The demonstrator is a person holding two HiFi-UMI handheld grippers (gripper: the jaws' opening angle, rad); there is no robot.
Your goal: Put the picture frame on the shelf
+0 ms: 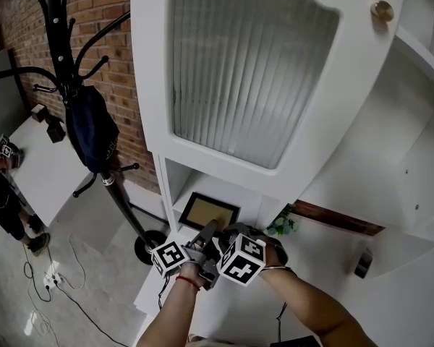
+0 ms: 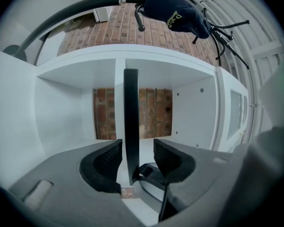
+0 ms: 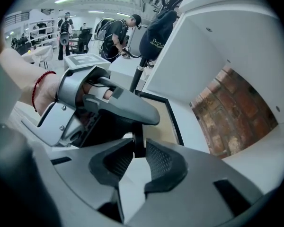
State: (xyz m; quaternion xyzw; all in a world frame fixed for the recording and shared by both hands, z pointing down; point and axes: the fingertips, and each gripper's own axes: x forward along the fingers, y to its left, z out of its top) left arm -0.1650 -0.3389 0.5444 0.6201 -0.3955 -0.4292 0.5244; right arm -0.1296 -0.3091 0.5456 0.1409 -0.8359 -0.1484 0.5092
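Nearest, at 6 o'clock, the left tool point(image 2: 137, 159) is spread apart astride the picture frame point(image 2: 131, 117), and the right tool point(image 3: 135, 157) is clamped on its edge. Placement in the shelf point(image 2: 57, 108) compartment at 12 o'clock is judged done; only release and withdrawal are left.

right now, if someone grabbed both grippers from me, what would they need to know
Left gripper: jaws open, with the picture frame edge-on between them and a gap on each side.
Right gripper: jaws look closed on the frame's near edge.
Frame: inside the cabinet's lower shelf compartment. Whether it stands on its own can't be told.
Done: the frame is in the shelf.
Left: probably settle it, open the right jaws, and draw both grippers out.
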